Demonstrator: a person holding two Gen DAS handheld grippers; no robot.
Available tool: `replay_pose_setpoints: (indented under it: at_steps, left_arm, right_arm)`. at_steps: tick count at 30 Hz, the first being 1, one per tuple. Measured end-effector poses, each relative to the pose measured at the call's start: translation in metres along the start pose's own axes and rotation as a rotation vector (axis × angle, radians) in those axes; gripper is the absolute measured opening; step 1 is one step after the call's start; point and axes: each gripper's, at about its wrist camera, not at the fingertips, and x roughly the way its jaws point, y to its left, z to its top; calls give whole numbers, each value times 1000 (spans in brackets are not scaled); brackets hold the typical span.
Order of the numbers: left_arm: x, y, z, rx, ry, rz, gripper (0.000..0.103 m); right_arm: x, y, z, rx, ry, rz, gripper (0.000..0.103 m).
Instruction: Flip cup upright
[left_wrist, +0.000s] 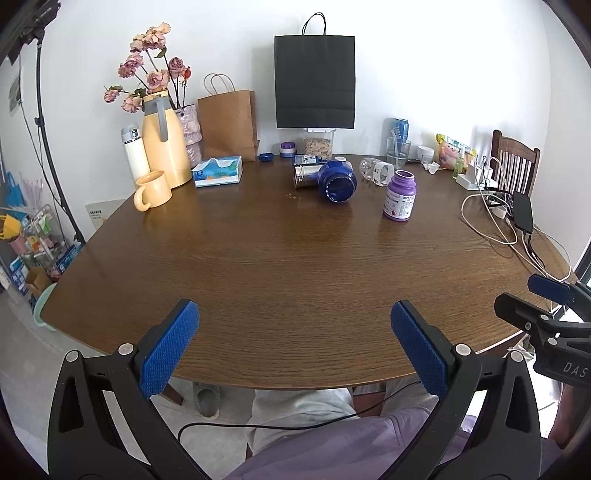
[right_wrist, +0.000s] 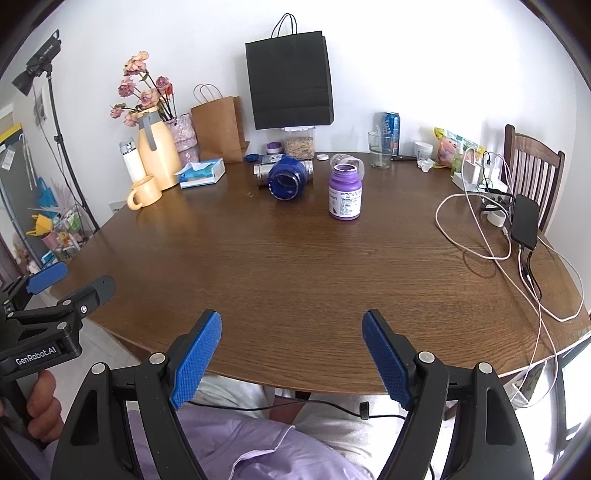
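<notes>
Your left gripper (left_wrist: 293, 347) and right gripper (right_wrist: 291, 360) hang wide and empty over the near edge of the bench (left_wrist: 295, 266). The blue cup (left_wrist: 337, 181) lies on its side at the far end, mouth toward you, just beside a purple bottle (left_wrist: 400, 195). The approach seems barely begun; next, you likely reach across and grasp its body.
</notes>
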Motion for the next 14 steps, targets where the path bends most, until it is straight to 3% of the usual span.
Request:
replay_pose_setpoints:
  at_steps: [14]
  left_arm:
    - [-3,-2,-1,9,-5,24,103]
  right_arm:
    - [0,2,-2,-4,3,8,82]
